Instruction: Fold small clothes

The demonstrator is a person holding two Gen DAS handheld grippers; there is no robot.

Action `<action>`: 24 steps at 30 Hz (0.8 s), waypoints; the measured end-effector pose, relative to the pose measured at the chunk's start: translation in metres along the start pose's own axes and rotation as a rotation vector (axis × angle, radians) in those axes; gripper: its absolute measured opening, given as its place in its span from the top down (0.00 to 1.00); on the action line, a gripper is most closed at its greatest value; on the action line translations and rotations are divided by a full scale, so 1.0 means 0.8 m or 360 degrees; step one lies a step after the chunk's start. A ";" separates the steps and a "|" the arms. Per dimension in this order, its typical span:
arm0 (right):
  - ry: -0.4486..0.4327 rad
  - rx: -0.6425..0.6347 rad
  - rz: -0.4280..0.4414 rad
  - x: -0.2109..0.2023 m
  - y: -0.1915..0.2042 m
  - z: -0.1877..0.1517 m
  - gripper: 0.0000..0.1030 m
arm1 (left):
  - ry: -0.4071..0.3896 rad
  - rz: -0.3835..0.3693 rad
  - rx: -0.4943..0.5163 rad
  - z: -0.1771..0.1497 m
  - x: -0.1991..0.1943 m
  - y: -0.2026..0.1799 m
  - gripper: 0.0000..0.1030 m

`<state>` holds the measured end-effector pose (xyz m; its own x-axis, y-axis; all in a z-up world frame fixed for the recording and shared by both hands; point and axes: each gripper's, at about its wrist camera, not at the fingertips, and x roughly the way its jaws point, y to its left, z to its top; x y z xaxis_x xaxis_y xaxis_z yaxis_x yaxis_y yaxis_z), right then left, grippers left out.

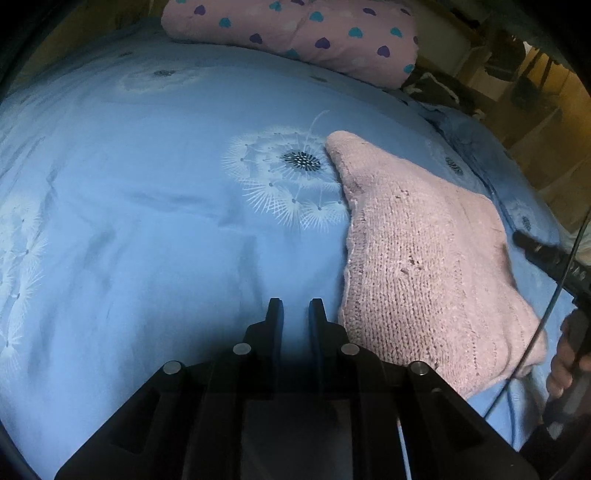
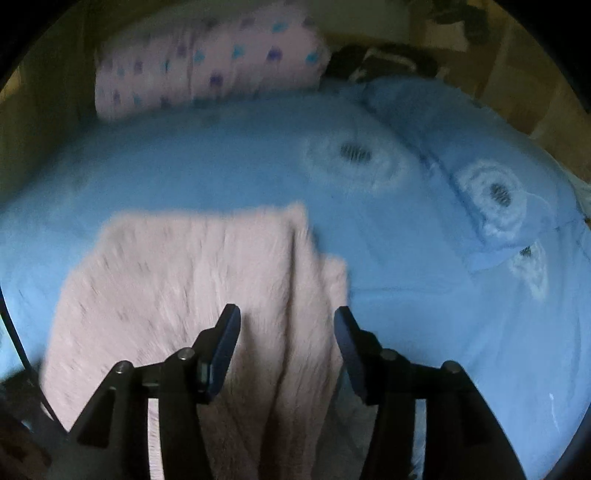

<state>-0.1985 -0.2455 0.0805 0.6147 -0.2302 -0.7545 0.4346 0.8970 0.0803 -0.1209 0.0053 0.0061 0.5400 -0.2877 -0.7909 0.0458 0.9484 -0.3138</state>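
Right gripper [image 2: 287, 325]: fingers spread wide, nothing between the pads, poised over the near part of the pink knitted garment [image 2: 192, 288]; contact not evident, view motion-blurred. Left gripper [image 1: 296, 314]: fingers drawn close with a narrow gap, holding nothing, over bare blue dandelion-print bedsheet [image 1: 147, 221] just beside the garment's [image 1: 424, 266] near-left edge.

Garment lies on the bedsheet toward the bed's near-right side, partly doubled over, one pointed corner toward the bed's middle, a lengthwise ridge of loose layers under the right gripper. A heart-print pillow [image 1: 295, 33] lies at the far edge.

Judgement: light, soft, limp, stretchy open knit; it will sag and drag on the sheet, not slippery, not fragile but loops may snag on fingertips. Best hold: pinch both layers at an edge or corner, not mid-panel
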 end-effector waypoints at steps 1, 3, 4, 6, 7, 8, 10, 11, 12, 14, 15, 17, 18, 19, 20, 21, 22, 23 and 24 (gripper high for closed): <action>-0.0037 0.0036 0.0017 -0.006 -0.009 0.004 0.19 | 0.0002 -0.0028 -0.0031 0.004 -0.003 0.006 0.97; 0.0008 0.0105 0.0075 -0.002 -0.028 0.011 0.01 | -0.0107 -0.0071 -0.0098 0.019 -0.023 0.020 0.73; 0.0075 0.0154 0.0128 0.007 -0.037 0.013 0.00 | -0.0156 -0.0112 -0.0112 0.026 -0.030 0.024 0.55; 0.0233 0.0286 0.0221 0.031 -0.056 0.011 0.00 | -0.0226 -0.0293 -0.0158 0.047 -0.043 0.033 0.39; 0.0295 0.0374 0.0268 0.045 -0.068 0.006 0.00 | -0.0221 -0.0414 -0.0175 0.058 -0.042 0.034 0.37; 0.0368 0.0474 0.0340 0.061 -0.079 0.000 0.00 | -0.0183 -0.0526 -0.0176 0.068 -0.036 0.034 0.36; 0.0482 0.0613 0.0505 0.093 -0.091 -0.011 0.00 | -0.0054 -0.0634 -0.0155 0.084 -0.009 0.029 0.36; 0.0485 0.0629 0.0528 0.102 -0.092 -0.011 0.00 | 0.0056 -0.0678 -0.0162 0.092 0.013 0.028 0.36; 0.0447 0.0618 0.0548 0.104 -0.090 -0.006 0.00 | 0.0176 -0.0737 -0.0177 0.099 0.036 0.026 0.36; 0.0513 0.0634 0.0746 0.119 -0.080 0.003 0.00 | 0.0426 -0.0817 -0.0231 0.114 0.086 0.023 0.37; 0.0563 0.0673 0.0857 0.130 -0.075 0.006 0.00 | 0.0422 -0.0843 -0.0255 0.120 0.092 0.023 0.38; 0.0589 0.0633 0.0850 0.140 -0.063 0.007 0.03 | 0.0433 -0.0955 -0.0300 0.129 0.098 0.014 0.91; 0.0589 0.0570 0.0799 0.138 -0.055 0.010 0.12 | 0.0446 -0.0940 -0.0292 0.129 0.099 0.006 0.93; 0.0593 0.0524 0.0756 0.137 -0.048 0.014 0.62 | 0.0408 -0.0842 -0.0240 0.129 0.095 -0.005 0.99; 0.0601 0.0537 0.0777 0.139 -0.046 0.015 0.63 | 0.0346 -0.0751 -0.0149 0.133 0.087 -0.017 1.00; 0.0588 0.0537 0.0800 0.140 -0.044 0.019 0.64 | 0.0299 -0.0692 -0.0077 0.139 0.081 -0.027 1.00; 0.0561 0.0511 0.0819 0.139 -0.043 0.026 0.66 | 0.0261 -0.0643 -0.0010 0.151 0.074 -0.037 1.00; 0.0524 0.0481 0.0824 0.136 -0.042 0.034 0.66 | 0.0252 -0.0618 0.0015 0.159 0.072 -0.042 1.00; 0.0480 0.0428 0.0819 0.132 -0.037 0.044 0.66 | 0.0242 -0.0584 0.0038 0.168 0.071 -0.045 1.00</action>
<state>-0.1233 -0.3098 0.0215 0.5934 0.3543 -0.7228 0.3079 0.7297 0.6105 0.0210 -0.0271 0.0430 0.3538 -0.6227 -0.6979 0.2331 0.7813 -0.5790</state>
